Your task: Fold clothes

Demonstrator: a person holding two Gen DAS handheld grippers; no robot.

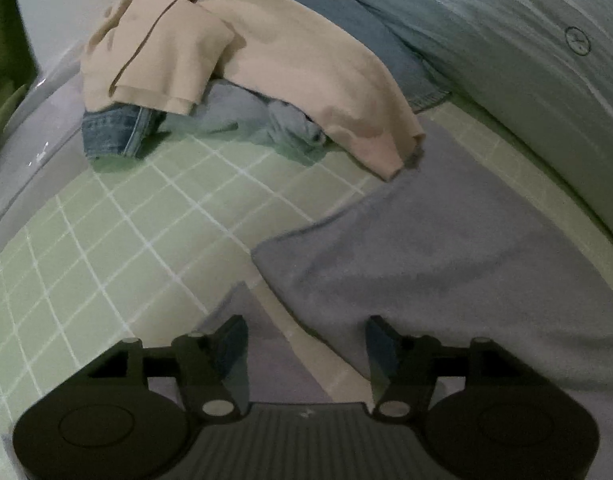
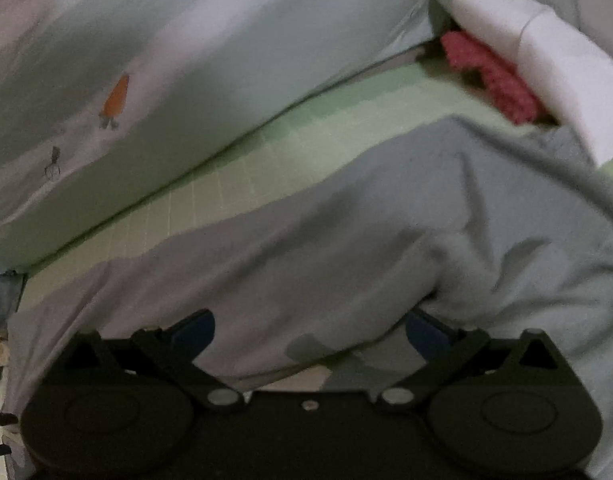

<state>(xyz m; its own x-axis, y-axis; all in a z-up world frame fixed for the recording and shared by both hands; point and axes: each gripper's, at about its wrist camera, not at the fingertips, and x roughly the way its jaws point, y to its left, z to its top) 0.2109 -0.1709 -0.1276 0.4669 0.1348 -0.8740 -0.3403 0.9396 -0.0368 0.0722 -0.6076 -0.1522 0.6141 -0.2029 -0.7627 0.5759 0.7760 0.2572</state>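
Garments are seen heaped four deep: one beige top [image 1: 242, 64], one jeans piece [image 1: 114, 132], two bluish items. One grey garment [image 1: 446, 264] is spread under both grippers, left [image 1: 306, 344] and right [image 2: 310, 328], whose fingers are held apart, gripping nothing.

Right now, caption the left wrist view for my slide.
Open left hand-held gripper above grey garment on green checked sheet; unfolded clothes pile behind.
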